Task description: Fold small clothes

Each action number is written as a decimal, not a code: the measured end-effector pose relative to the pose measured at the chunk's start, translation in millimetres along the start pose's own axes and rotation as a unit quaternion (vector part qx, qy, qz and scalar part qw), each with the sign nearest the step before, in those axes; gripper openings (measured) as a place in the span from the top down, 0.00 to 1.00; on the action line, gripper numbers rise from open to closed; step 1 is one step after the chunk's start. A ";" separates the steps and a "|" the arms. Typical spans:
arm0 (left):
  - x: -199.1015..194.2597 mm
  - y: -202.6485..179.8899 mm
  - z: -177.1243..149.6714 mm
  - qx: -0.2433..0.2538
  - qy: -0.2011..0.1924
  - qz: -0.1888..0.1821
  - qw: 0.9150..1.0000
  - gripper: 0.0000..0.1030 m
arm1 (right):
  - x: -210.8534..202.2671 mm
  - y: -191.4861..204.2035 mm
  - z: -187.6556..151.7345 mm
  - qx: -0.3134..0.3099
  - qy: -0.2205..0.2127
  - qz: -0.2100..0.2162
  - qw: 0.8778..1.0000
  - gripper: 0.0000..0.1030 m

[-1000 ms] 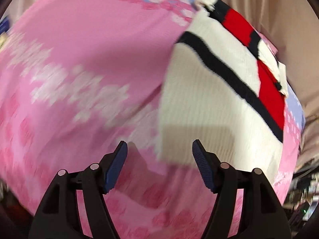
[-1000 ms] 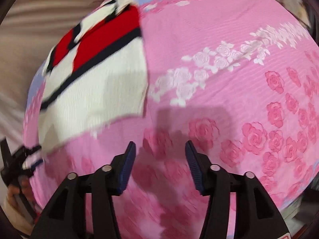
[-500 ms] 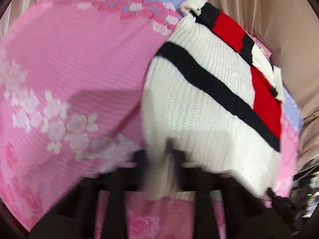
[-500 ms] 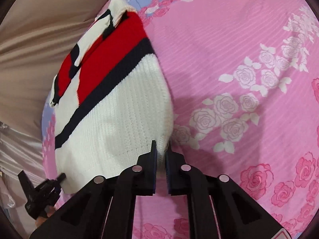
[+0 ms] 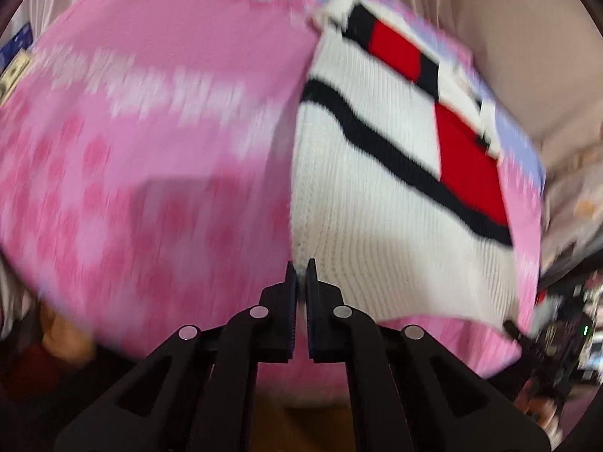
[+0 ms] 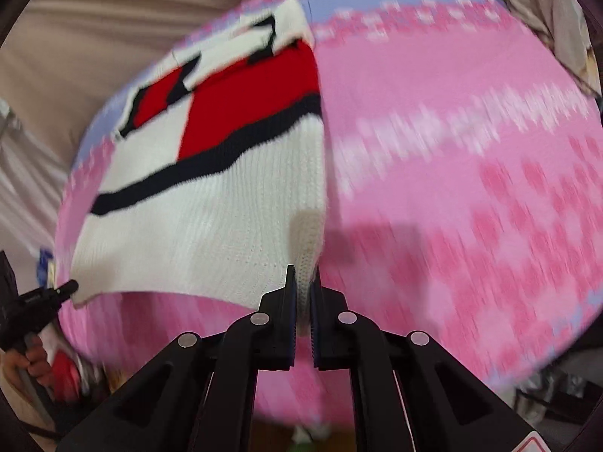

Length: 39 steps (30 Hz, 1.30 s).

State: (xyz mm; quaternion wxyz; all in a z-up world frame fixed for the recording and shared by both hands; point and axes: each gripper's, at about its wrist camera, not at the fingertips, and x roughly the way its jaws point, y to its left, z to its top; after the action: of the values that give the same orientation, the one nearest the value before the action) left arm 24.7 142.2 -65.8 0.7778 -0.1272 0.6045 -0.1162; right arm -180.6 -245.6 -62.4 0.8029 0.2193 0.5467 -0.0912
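Item: one small knit sweater, white with a black stripe and red blocks, lying on the pink floral bedspread toward its far side, near hem lifted off the cloth. We hold it at both near hem corners: the left gripper is clenched on one corner, the right gripper is clenched on the other, knit visibly sandwiched between its jaws. In the right view the left gripper shows at the sweater's far corner; in the left view the right one is too blurred to point out. Risks, in our judgement: the left bite looks thin, only the very edge of the knit, so the corner may slip out as we carry the hem toward the collar; uneven travel of the two hands would skew the fold; loose knit may sag in the middle and bunch. Pose: both grippers low over the bed's near edge, pointing forward along the sweater. Beige curtain behind.
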 end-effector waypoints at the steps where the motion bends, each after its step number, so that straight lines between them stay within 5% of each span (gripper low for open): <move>1: -0.5 2.6 -19.4 0.006 0.023 0.006 1.000 0.97 | -0.8 -5.9 -16.0 -0.006 0.023 -0.004 1.000 0.95; 5: -17.6 18.2 -91.9 0.027 0.109 0.023 0.993 0.97 | -16.4 -22.5 -80.9 -0.061 0.119 -0.013 0.991 0.95; 8: -46.3 24.0 -93.8 0.020 0.104 0.020 0.994 0.97 | -36.8 -23.8 -100.2 -0.074 0.155 0.009 0.985 0.95; 11: -75.1 8.3 -50.0 0.021 0.036 -0.009 0.999 0.97 | -60.8 -9.0 -59.0 -0.082 0.092 0.043 0.991 0.95; 14: -86.3 -22.8 18.0 0.054 -0.047 -0.048 0.996 0.97 | -76.2 2.7 35.3 -0.064 -0.048 0.072 0.994 0.95; 16: -82.1 -48.7 76.0 0.080 -0.115 -0.051 0.989 0.97 | -69.0 5.2 91.1 -0.037 -0.110 0.089 0.989 0.94; 19: -46.7 -75.8 152.2 0.061 -0.149 -0.038 0.986 0.92 | -33.0 16.6 168.4 0.015 -0.158 0.086 0.984 0.89; 23: -2.4 -74.4 192.9 0.016 -0.144 0.020 0.989 0.91 | -14.8 20.0 199.7 0.065 -0.174 0.027 0.982 0.82; 24: -1.9 -71.2 192.2 0.021 -0.145 0.013 0.989 0.85 | -19.7 20.6 194.2 0.066 -0.184 0.036 0.980 0.79; 26: -8.3 -69.1 181.9 0.028 -0.159 0.012 0.987 0.61 | -26.8 18.9 178.8 0.055 -0.195 0.039 0.979 0.55; 28: -11.6 -65.7 168.8 0.042 -0.177 0.009 0.983 0.43 | -26.6 17.0 160.9 0.031 -0.198 0.017 0.979 0.53; 36: 53.4 -93.8 192.5 0.088 -0.110 0.035 0.989 0.41 | 30.6 12.6 195.0 0.033 -0.141 -0.025 0.989 0.52; 39: 80.4 -95.9 206.1 0.090 -0.084 0.033 0.992 0.48 | 56.8 17.5 220.0 0.012 -0.117 -0.050 0.992 0.49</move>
State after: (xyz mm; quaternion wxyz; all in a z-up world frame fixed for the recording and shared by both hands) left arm 241.4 36.9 -57.8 0.8376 -0.0457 0.5279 -0.1330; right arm 32.4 -324.2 -42.8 0.8533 0.1895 0.4577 -0.1629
